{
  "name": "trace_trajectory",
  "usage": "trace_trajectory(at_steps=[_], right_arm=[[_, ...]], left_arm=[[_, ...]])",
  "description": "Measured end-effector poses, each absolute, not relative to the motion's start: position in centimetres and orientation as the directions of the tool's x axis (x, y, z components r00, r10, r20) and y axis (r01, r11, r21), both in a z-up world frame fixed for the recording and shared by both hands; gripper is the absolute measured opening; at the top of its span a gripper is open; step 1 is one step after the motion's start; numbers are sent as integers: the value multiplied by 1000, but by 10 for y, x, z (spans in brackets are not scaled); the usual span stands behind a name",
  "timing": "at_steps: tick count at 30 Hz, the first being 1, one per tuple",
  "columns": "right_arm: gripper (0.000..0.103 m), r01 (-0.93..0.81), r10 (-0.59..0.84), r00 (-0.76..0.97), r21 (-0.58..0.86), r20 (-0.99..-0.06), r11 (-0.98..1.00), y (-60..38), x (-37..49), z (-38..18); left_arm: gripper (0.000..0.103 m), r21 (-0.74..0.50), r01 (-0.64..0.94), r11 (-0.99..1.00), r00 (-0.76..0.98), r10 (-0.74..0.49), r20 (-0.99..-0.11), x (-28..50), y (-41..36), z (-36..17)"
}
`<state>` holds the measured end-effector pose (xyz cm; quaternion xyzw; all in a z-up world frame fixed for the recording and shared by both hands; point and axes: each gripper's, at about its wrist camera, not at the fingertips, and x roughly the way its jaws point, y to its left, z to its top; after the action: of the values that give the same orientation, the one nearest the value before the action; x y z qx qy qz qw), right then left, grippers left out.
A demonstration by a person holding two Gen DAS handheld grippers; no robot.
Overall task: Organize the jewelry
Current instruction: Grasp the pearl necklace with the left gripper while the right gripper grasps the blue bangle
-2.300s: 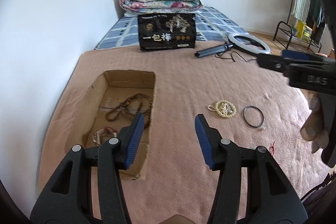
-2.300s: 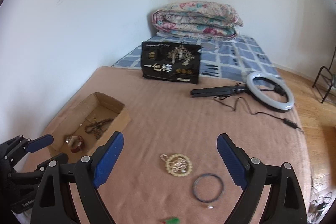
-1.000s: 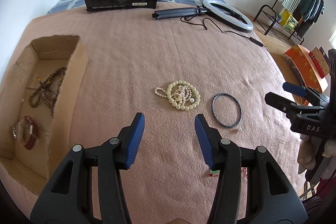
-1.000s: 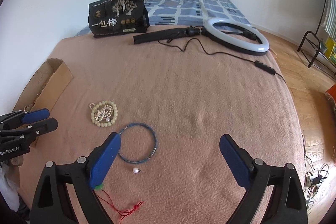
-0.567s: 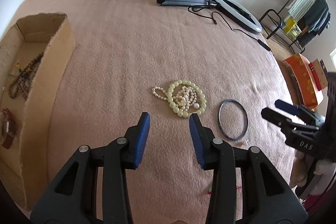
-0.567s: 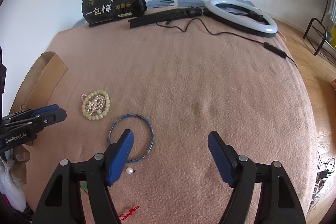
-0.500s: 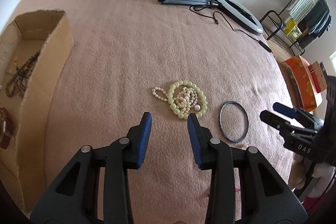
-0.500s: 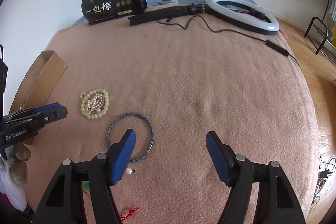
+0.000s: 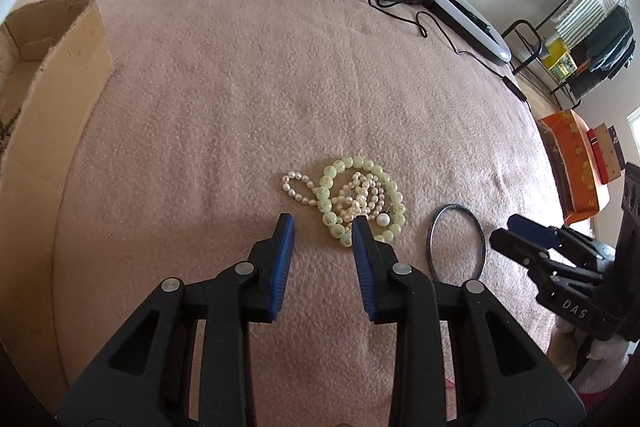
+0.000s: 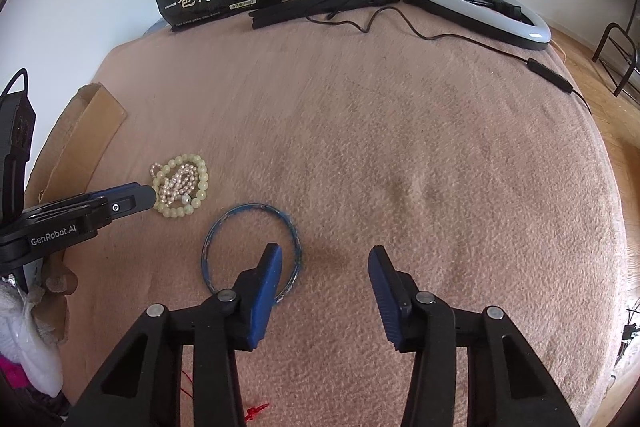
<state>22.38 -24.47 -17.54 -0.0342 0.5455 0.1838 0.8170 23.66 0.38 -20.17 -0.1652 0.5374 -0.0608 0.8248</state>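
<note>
Left wrist view, pale green bead bracelet [image 9: 362, 202] tangled with small pearls, thin dark bangle [image 9: 457, 239] beside

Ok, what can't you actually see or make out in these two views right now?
- Box contents: left wrist view, cut off by the frame edge and its own wall.
- Bangle near rim: right wrist view, hidden behind the right gripper finger.
- Red thread: right wrist view, mostly covered by the gripper's body.
- Bead markings: too small to read.
</note>
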Motion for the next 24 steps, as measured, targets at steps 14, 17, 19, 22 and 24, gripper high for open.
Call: trace_trajectory(at_steps=[14,17,19,22,24], right_arm=[[40,-365,237,326,109,-915,925,-232,227,-188],[34,-396,207,337,61,-919,916,-225,225,-190],[27,-414,192,345,35,-919,909,-221,223,-190],[13,-421,199,343,39,-918,906,-219,223,-190],[4,-422,204,344,43,-916,906,-218,222,-189]], left_arm=[[10,-310,-31,950,424,-269,-865,244,-5,-209],[9,-301,-22,953,431,-263,-863,245,-7,-209],[8,-298,-17,954,434,-261,-862,244,-7,-209],[5,-295,-15,956,440,-258,-860,243,-7,-207],[5,-291,-11,957,446,-256,-858,242,-7,-205]])
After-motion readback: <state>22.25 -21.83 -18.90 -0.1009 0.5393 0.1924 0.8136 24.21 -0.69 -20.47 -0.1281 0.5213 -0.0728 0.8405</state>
